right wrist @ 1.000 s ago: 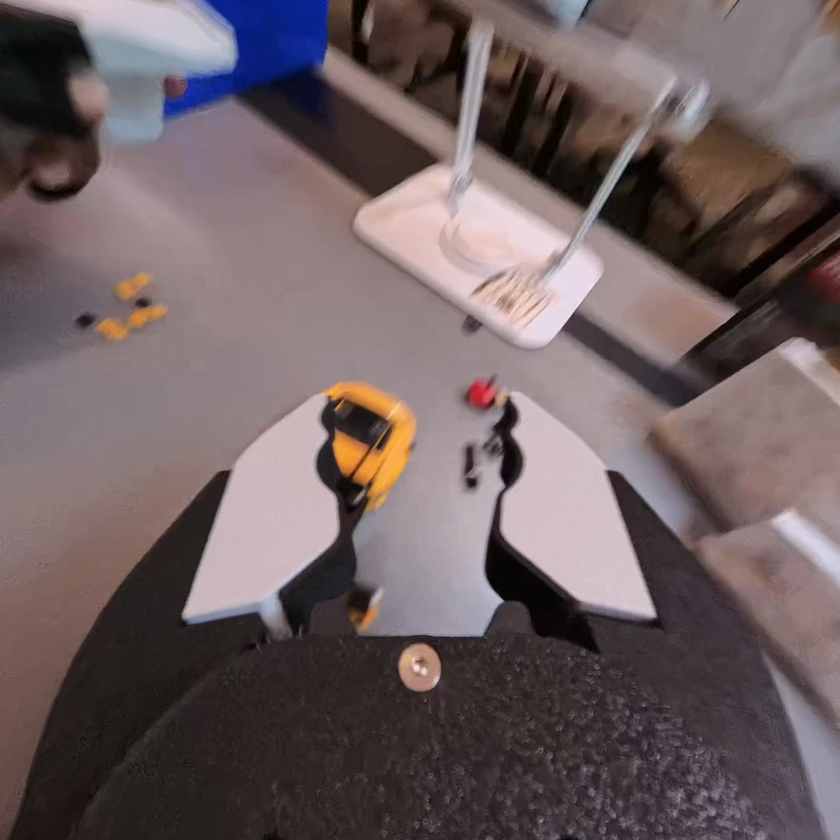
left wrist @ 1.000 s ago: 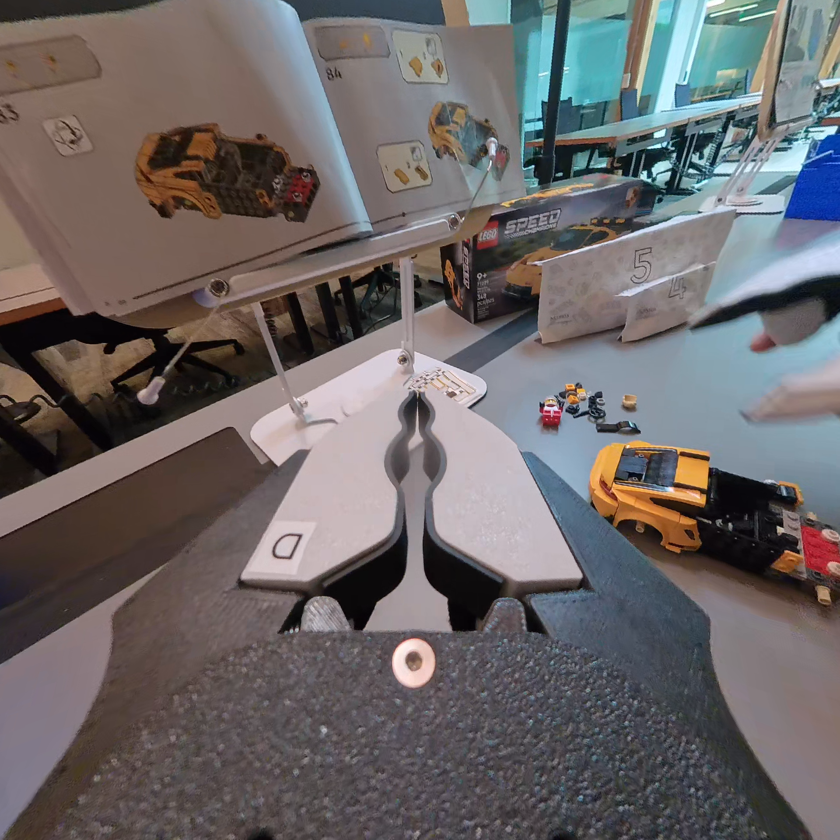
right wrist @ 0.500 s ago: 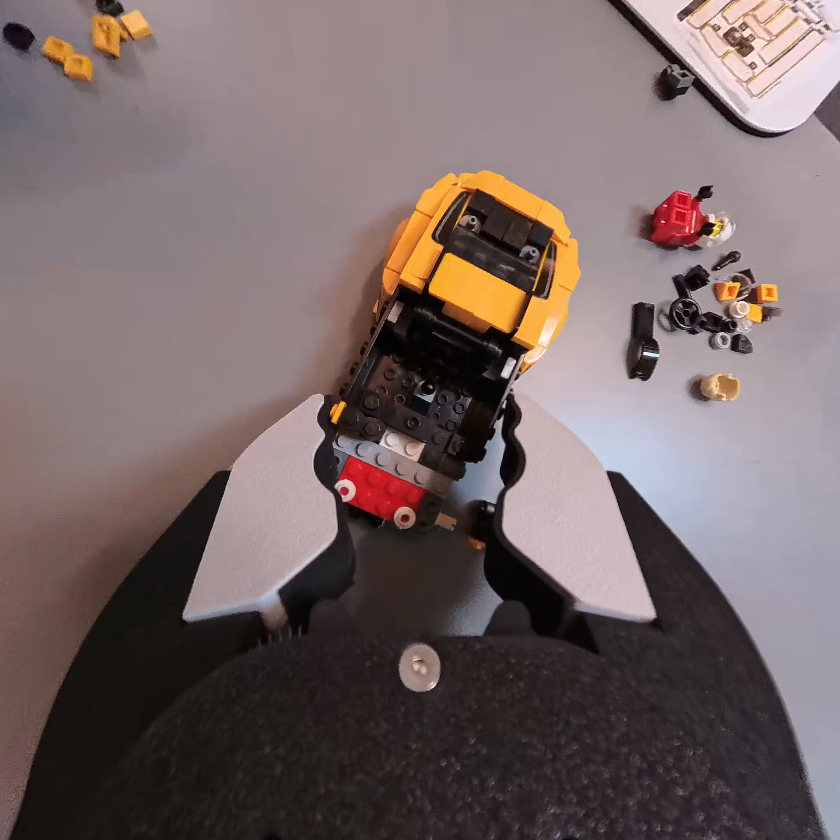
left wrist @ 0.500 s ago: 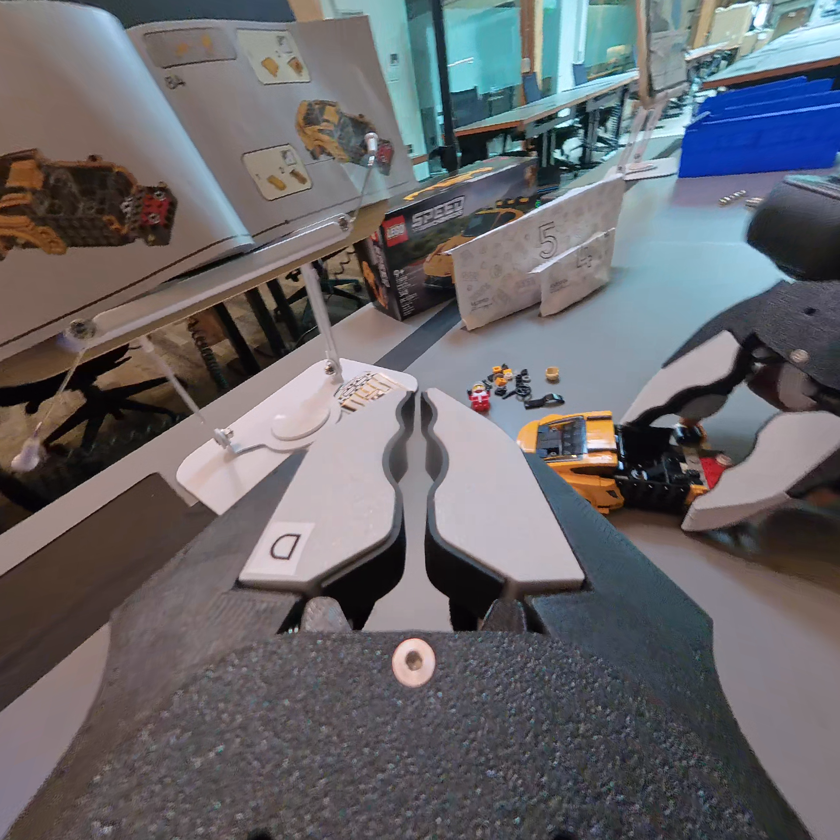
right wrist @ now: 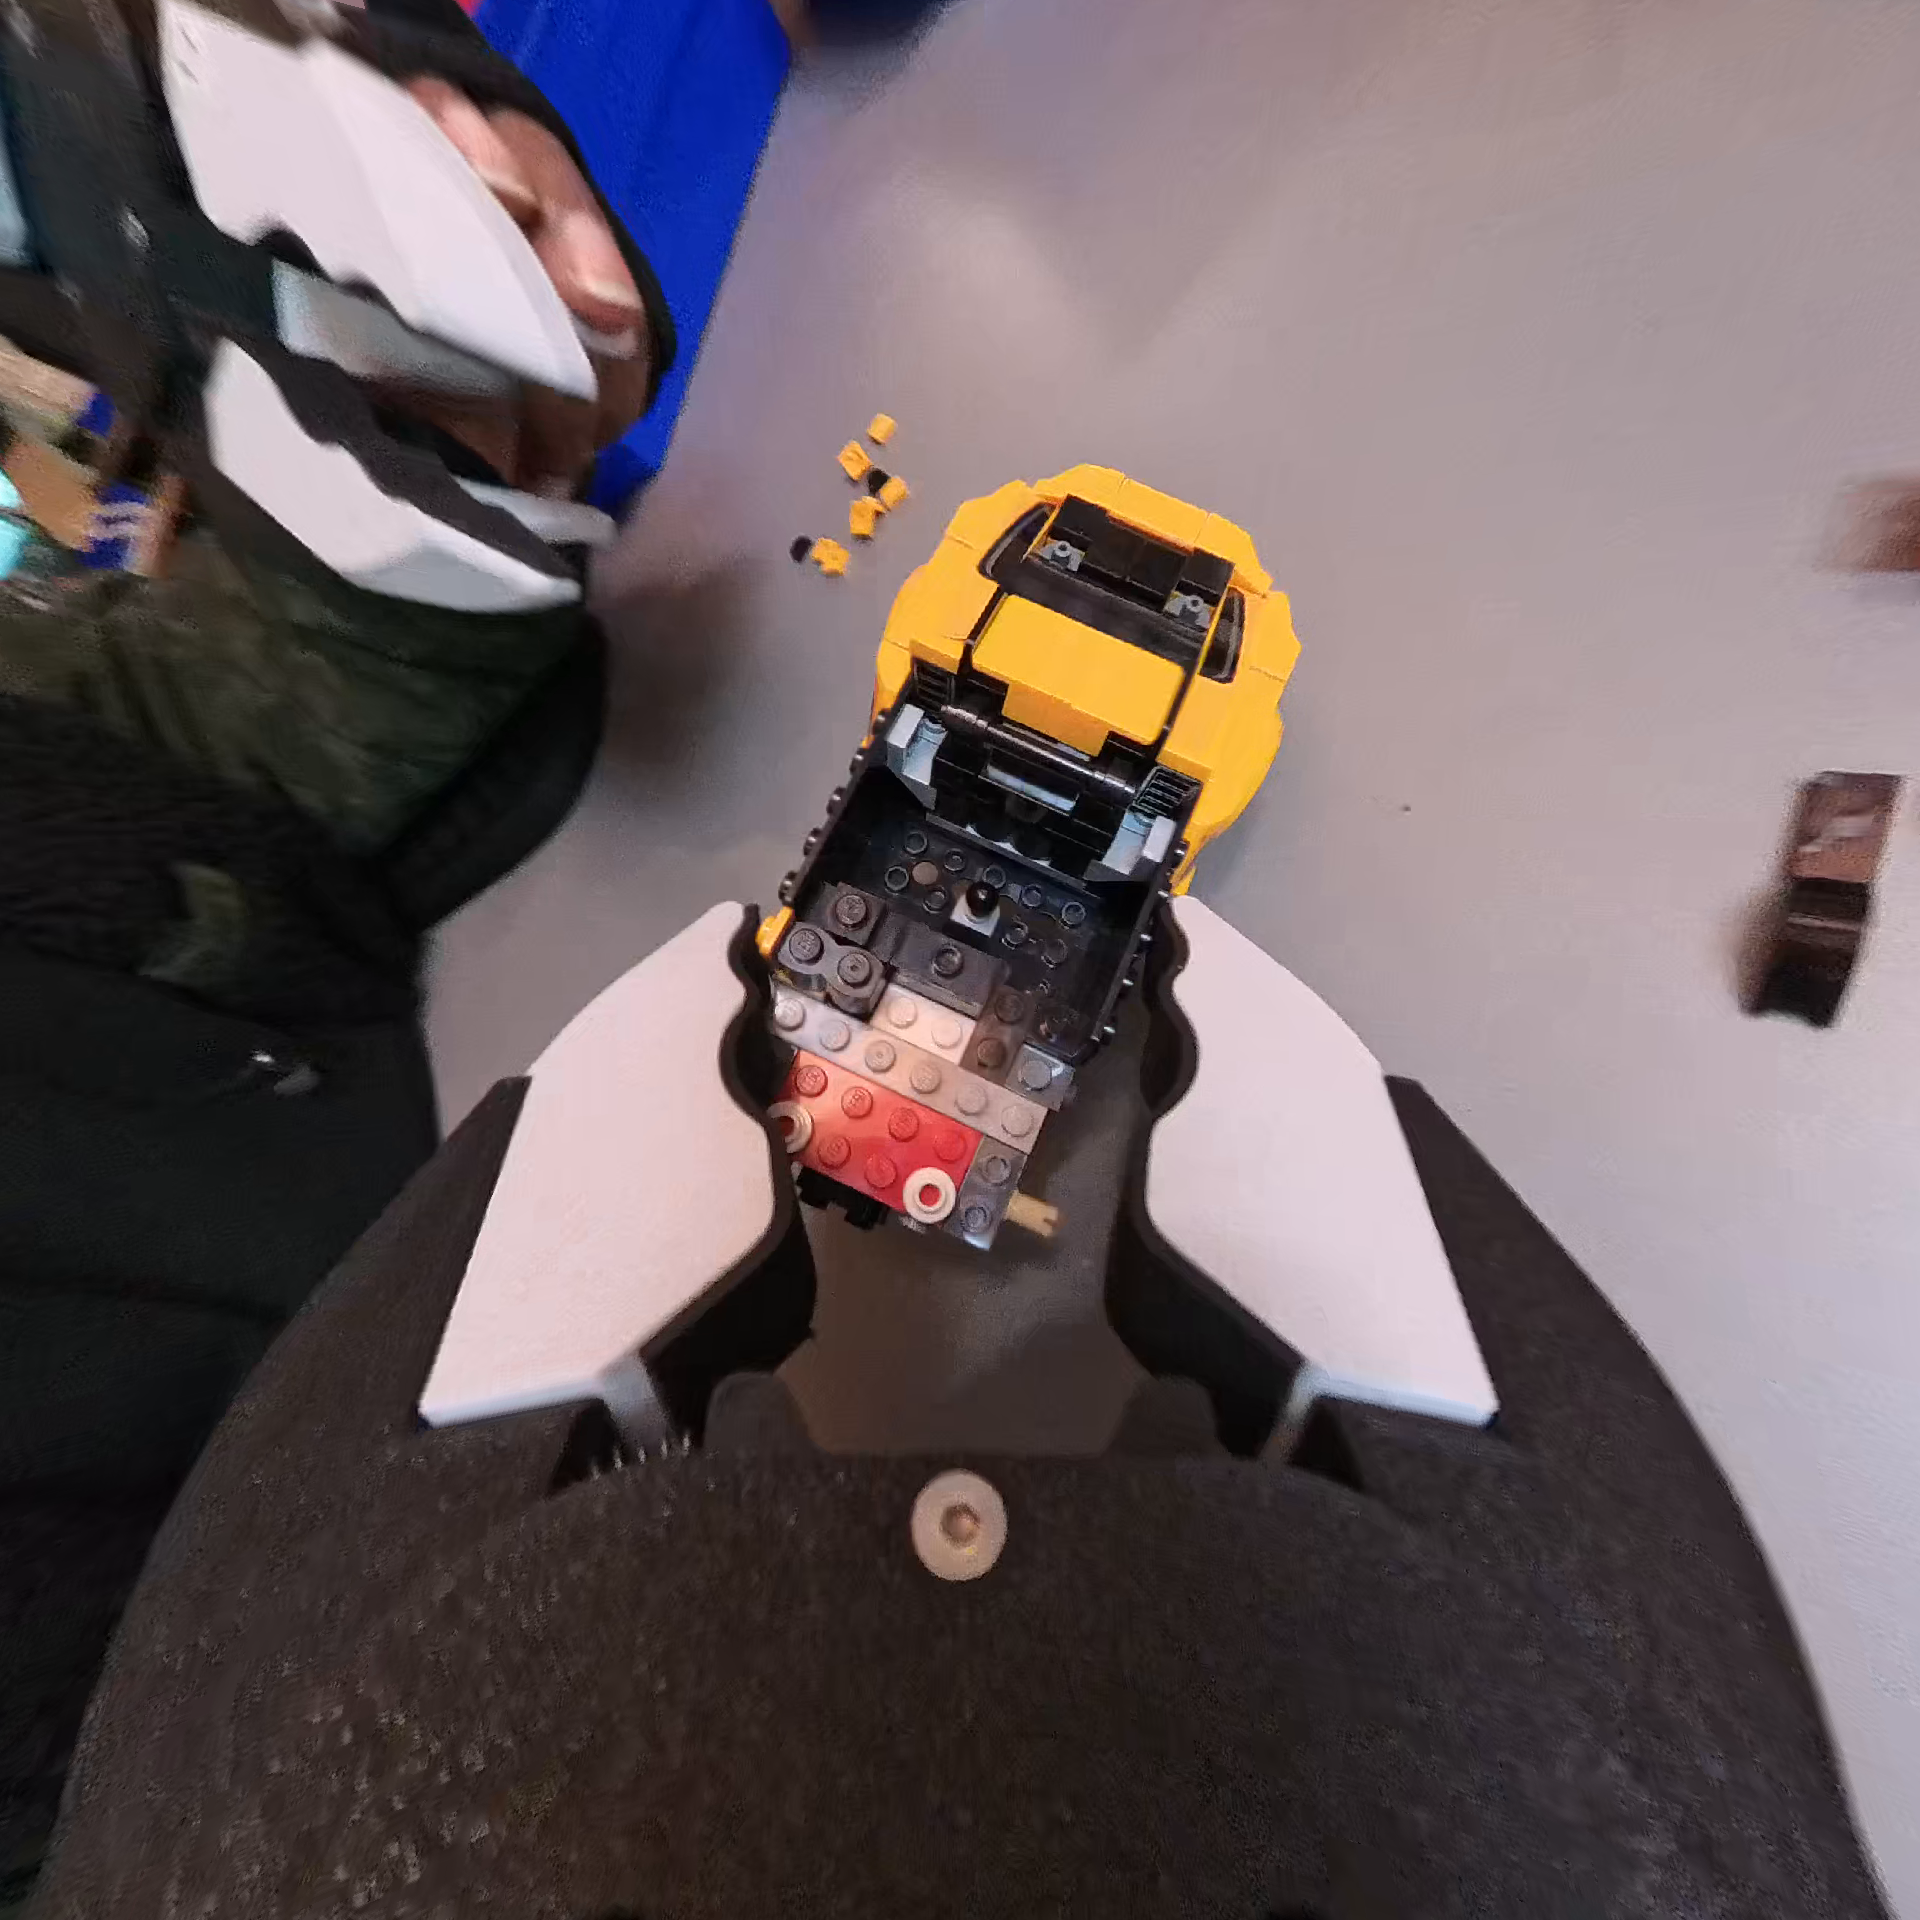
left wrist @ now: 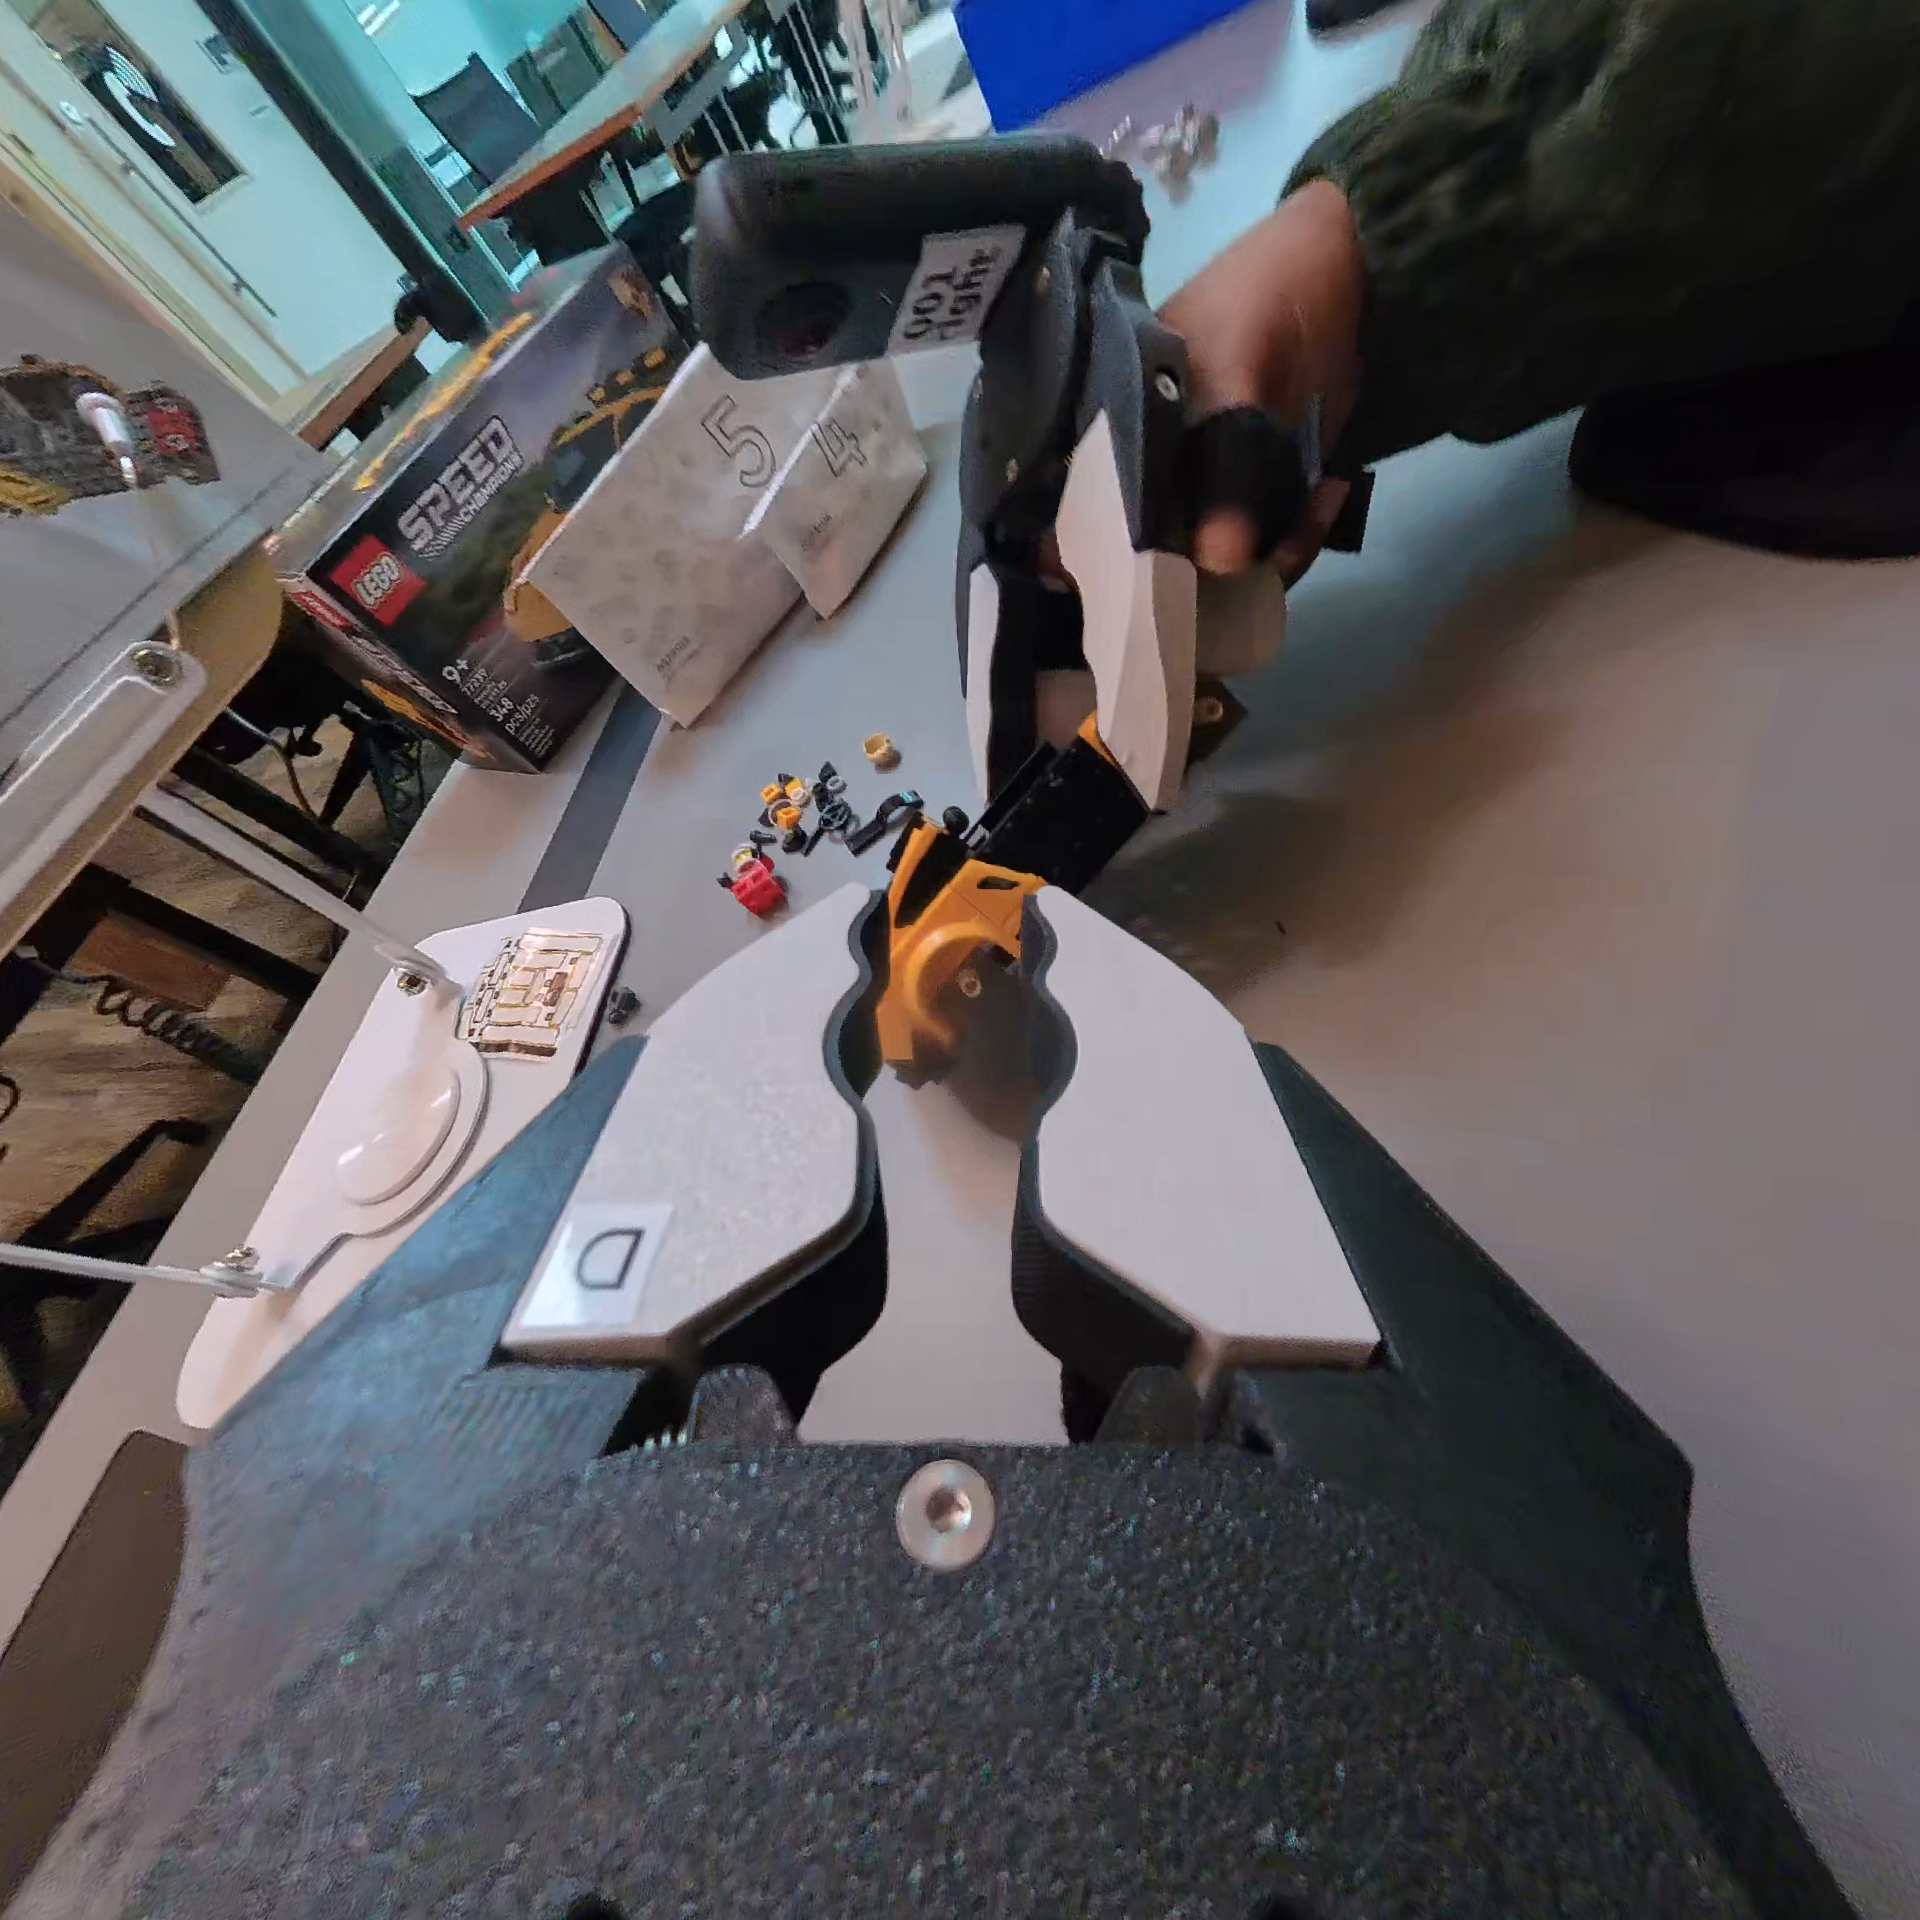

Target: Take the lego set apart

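Note:
The partly stripped lego car has a yellow rear body (right wrist: 1081, 665) and a bare black, grey and red chassis (right wrist: 935, 1018). My right gripper (right wrist: 956, 935) is shut on the black chassis sides and holds the car tilted off the grey table. In the left wrist view the right gripper (left wrist: 1070, 779) comes down from above onto the car (left wrist: 945, 935). My left gripper (left wrist: 945, 914) is open, and the car's yellow end shows between its tips. In the right wrist view the left gripper (right wrist: 587, 478) is blurred and sits apart from the car, at the upper left.
Loose small pieces (left wrist: 810, 821) and a red piece (left wrist: 753, 888) lie beside the car; yellow bits (right wrist: 862, 488) lie farther off. A white book-stand base (left wrist: 416, 1060), the set's box (left wrist: 447, 613), numbered paper bags (left wrist: 675, 540) and a blue bin (right wrist: 644, 156) ring the table. A sleeve (left wrist: 1662, 208) crosses above.
My right gripper has closed on the car's chassis and lifted it off the table. My left gripper has opened from shut and swung toward the car's yellow end.

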`<state>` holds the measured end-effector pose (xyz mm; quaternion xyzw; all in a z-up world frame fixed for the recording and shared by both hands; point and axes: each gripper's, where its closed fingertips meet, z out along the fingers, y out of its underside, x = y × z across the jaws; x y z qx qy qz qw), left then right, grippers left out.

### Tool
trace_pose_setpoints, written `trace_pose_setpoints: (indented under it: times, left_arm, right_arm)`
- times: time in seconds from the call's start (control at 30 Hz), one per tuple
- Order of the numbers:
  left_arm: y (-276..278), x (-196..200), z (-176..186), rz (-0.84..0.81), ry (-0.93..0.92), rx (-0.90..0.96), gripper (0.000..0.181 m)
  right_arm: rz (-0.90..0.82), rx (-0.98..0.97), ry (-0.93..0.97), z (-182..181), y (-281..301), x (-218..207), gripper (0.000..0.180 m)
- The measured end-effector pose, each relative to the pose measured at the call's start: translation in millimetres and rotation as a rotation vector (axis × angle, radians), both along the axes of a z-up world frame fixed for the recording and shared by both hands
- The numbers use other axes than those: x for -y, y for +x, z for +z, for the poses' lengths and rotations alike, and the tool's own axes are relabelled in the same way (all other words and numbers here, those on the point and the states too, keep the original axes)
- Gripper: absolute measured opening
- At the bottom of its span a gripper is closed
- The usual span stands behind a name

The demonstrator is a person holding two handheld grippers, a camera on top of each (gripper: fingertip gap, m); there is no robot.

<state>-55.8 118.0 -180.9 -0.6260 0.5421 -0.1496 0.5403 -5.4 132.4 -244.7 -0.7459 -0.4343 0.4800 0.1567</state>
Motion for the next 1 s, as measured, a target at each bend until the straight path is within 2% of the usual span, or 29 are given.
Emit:
trace_pose_setpoints:
  times: [0.1, 0.53, 0.67, 0.87, 1.0]
  left_arm:
    - [9.0, 1.4, -10.7, -0.008, 0.006, -0.049, 0.021]
    - [22.4, 8.0, -39.5, -0.045, 0.106, -0.303, 0.024]
    - [22.0, 13.9, -45.3, -0.079, 0.119, -0.373, 0.039]
    - [17.9, 11.1, -48.3, -0.055, 0.194, -0.479, 0.030]
    - [17.9, 11.3, -47.4, -0.056, 0.213, -0.477, 0.029]
  right_arm:
    - [0.010, -0.049, -0.067, 2.1, -0.9, 6.1, 0.069]
    - [0.079, -0.051, -0.094, 3.3, -8.9, 27.0, 0.069]
    - [0.086, -0.054, -0.100, 3.2, -8.6, 28.1, 0.070]
    - [0.114, -0.035, -0.085, 0.4, -10.1, 35.9, 0.069]
    - [0.105, -0.041, -0.097, 1.8, -10.5, 35.0, 0.069]
